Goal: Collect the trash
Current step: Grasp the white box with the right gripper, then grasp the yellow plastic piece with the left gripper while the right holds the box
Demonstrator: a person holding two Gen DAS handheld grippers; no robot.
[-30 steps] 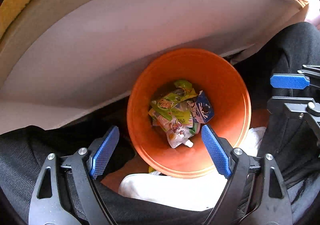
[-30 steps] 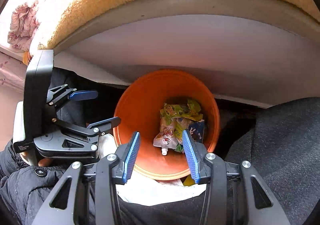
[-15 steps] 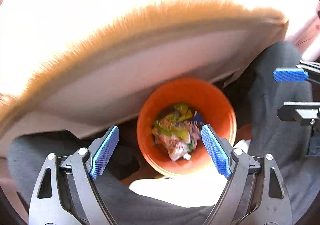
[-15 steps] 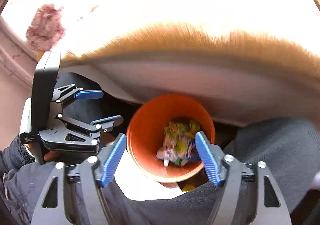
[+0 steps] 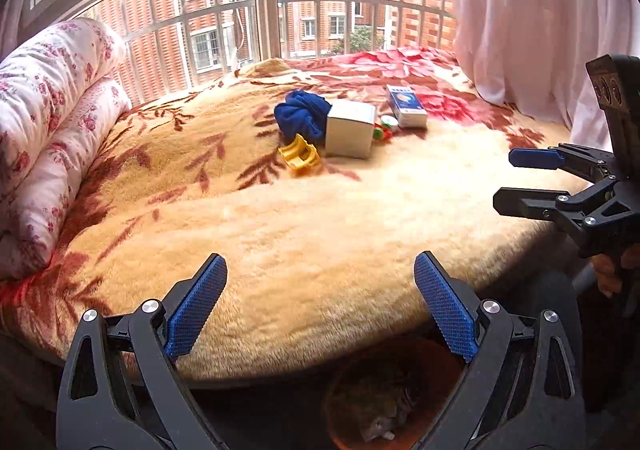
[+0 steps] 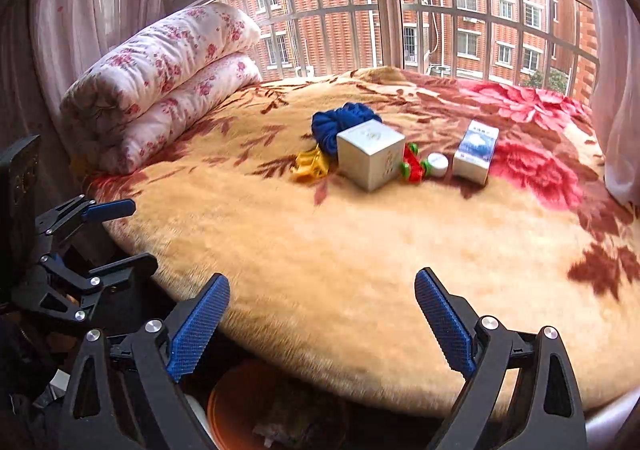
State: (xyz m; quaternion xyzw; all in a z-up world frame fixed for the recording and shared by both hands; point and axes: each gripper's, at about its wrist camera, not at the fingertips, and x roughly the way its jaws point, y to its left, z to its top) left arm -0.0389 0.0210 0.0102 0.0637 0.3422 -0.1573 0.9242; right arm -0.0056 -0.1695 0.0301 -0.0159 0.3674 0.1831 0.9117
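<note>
1. So, both our grippers, left [image 5: 318, 304] and right [image 6: 320, 324], are spread wide and carrying nothing, near the bed [image 6: 360, 250] edge.
2. Our orange bin [image 5: 340, 402] below already has wrappers [image 5: 380, 426] in it.
3. Far out on the bed: boxes [image 6: 370, 153], blue cloth [image 6: 340, 121], yellow toy [image 6: 308, 165]. We can't spot obvious trash left.

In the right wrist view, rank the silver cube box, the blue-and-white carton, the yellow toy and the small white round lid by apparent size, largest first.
1. Silver cube box.
2. Blue-and-white carton.
3. Yellow toy, partly hidden behind the box.
4. Small white round lid.

All lie at similar distance, so nearness hardly skews this order.
</note>
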